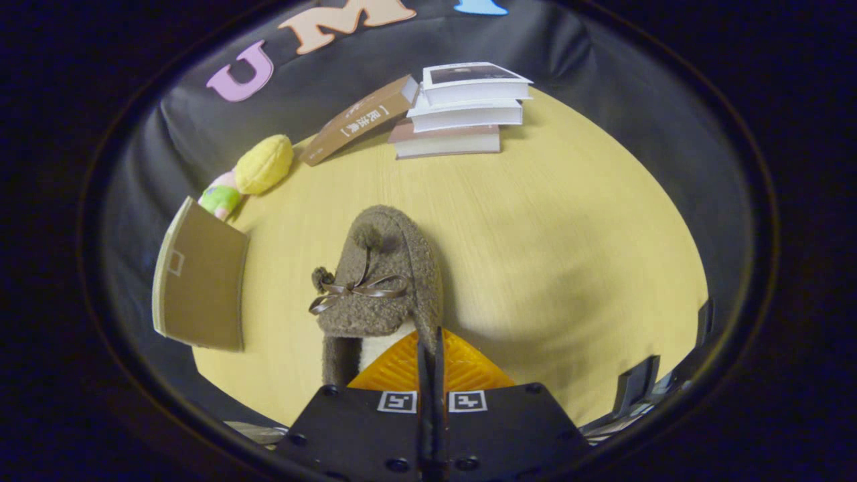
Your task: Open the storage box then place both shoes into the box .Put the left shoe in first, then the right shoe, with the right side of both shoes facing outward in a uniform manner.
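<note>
Hand-held gripper (430, 348) fingers pressed together at brown shoe (381, 281), heel hidden

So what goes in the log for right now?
tongs: shut on shoe | shoe: brown, fuzzy, held above table | box flap: beside shoe | books: beyond

The shoe (381, 281) lies on the table (569, 234), just ahead of the fingers. Beyond it stands a book stack (465, 110); left, a box (201, 284).

Recording booth, black cloth wall (636, 134), wooden table (569, 234), stacked books (462, 110)
</note>
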### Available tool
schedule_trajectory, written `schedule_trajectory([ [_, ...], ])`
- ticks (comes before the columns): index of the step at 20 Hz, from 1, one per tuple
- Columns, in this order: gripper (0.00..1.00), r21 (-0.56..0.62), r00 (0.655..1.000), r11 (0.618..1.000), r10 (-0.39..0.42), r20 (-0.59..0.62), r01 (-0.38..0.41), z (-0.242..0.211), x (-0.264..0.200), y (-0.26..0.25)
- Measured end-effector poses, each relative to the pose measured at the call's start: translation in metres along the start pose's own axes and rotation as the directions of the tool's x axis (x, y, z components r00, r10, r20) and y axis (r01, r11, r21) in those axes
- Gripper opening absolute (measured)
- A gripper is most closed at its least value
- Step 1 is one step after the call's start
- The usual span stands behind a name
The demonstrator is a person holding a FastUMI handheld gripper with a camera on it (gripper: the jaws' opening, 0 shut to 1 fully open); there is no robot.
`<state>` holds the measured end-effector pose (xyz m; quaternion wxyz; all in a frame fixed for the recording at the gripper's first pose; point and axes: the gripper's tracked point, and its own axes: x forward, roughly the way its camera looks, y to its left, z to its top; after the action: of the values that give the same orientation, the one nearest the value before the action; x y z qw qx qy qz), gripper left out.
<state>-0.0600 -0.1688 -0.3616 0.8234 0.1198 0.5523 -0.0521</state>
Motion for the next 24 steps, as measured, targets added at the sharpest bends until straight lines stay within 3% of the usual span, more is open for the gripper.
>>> schedule_trajectory([
  [13,0.04,-0.028,0.992,0.997,0.073,0.100,-0.071,0.026,-0.059,0.130],
  [24,0.04,-0.099,0.963,0.972,0.227,0.146,-0.215,0.039,-0.088,0.291],
])
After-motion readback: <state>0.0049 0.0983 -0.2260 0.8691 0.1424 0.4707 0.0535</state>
